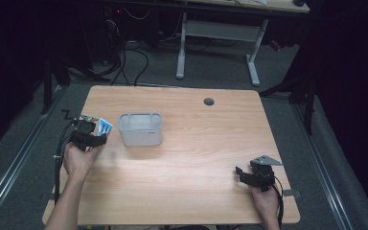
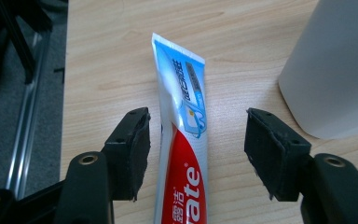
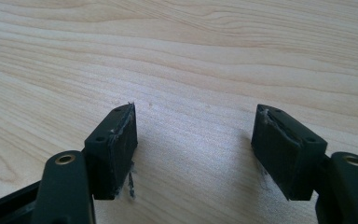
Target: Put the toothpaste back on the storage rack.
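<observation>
A toothpaste tube [image 2: 182, 140], red near me and blue-white at its flat crimped end, lies on the wooden table [image 1: 196, 143] at the left; its blue end [image 1: 105, 127] pokes out past my left gripper [image 1: 92, 139]. My left gripper [image 2: 196, 144] stands open with its jaws on either side of the tube, not touching it. Just right of it is a translucent grey bin [image 1: 141, 129], whose wall [image 2: 331, 70] fills the corner in the left gripper view. My right gripper [image 1: 247, 175] rests open near the table's front right, with bare wood between its jaws [image 3: 193, 144].
A round cable hole [image 1: 209, 101] sits near the table's far edge. Behind the table are a white desk frame [image 1: 218, 43] and floor cables [image 1: 124, 62]. A metal rail [image 1: 9, 167] runs along the floor at the left.
</observation>
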